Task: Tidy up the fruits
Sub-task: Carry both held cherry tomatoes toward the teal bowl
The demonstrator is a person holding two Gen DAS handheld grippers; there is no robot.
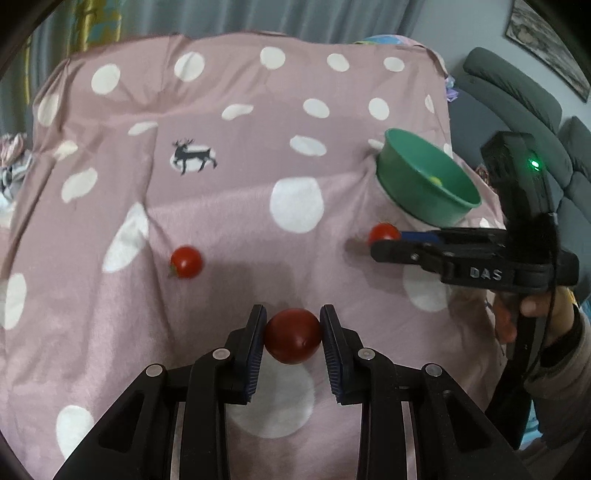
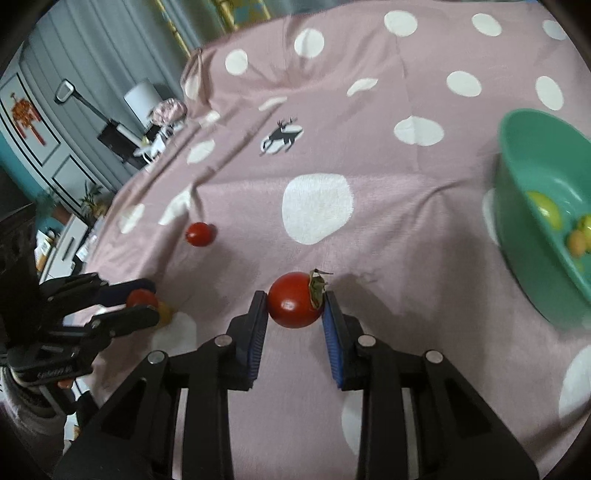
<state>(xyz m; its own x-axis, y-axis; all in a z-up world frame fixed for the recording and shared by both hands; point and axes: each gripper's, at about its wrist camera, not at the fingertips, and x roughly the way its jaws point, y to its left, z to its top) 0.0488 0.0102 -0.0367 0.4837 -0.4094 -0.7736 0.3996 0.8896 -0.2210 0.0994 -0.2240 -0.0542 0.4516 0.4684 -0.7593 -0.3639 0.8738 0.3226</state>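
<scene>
My left gripper [image 1: 292, 332] is shut on a red tomato [image 1: 292, 340] just above the pink dotted cloth [image 1: 229, 206]; it also shows in the right wrist view [image 2: 142, 304]. My right gripper [image 2: 295, 308] is shut on another red tomato [image 2: 293, 301] with a dry stem; this tomato [image 1: 384, 233] also shows in the left wrist view, at the tips of my right gripper [image 1: 384, 243]. A third tomato [image 1: 186, 262] [image 2: 199, 234] lies loose on the cloth. A green bowl [image 1: 424, 177] [image 2: 517, 206] at the right holds yellow and orange fruits [image 2: 546, 210].
A grey sofa [image 1: 517, 96] stands past the table's right edge. Grey curtains [image 1: 295, 14] hang behind. A lamp [image 2: 142, 96] and small furniture stand beyond the left edge in the right wrist view. A small yellow thing [image 2: 166, 312] lies by the left gripper.
</scene>
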